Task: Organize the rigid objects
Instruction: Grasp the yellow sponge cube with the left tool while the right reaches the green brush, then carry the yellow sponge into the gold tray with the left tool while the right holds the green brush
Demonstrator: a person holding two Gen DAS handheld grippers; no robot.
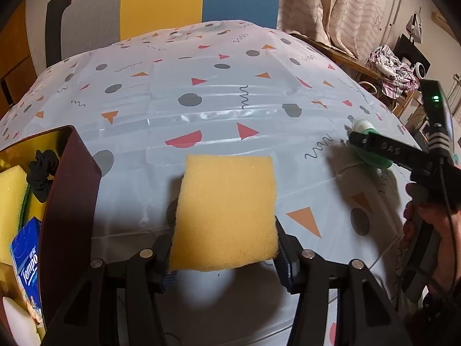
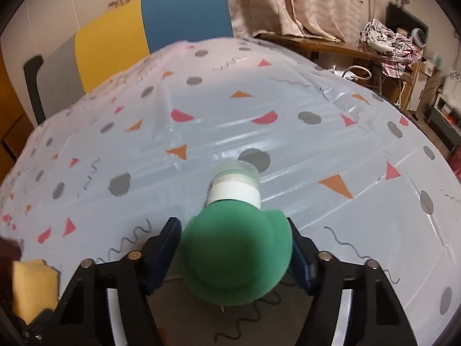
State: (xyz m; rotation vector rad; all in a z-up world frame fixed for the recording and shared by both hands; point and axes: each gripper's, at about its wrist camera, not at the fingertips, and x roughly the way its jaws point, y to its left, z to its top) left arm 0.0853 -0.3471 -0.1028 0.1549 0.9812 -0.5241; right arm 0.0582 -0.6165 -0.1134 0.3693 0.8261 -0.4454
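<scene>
My left gripper [image 1: 224, 262] is shut on a yellow sponge [image 1: 226, 213] and holds it above the patterned tablecloth [image 1: 201, 106], just right of a dark brown box [image 1: 69, 201]. My right gripper [image 2: 234, 256] is shut on a green bottle [image 2: 236, 259] with a white neck and clear cap, pointing away over the table. The right gripper and green bottle [image 1: 371, 155] also show at the right of the left wrist view. The sponge [image 2: 34, 288] shows at the lower left of the right wrist view.
The box holds a yellow-green sponge [image 1: 11, 196], a black scrunchie [image 1: 43, 173], a blue tissue pack [image 1: 27, 262] and a white object [image 1: 20, 323]. A chair with grey, yellow and blue panels [image 1: 161, 3] stands behind the table. A cluttered wooden desk [image 2: 383, 46] stands at the far right.
</scene>
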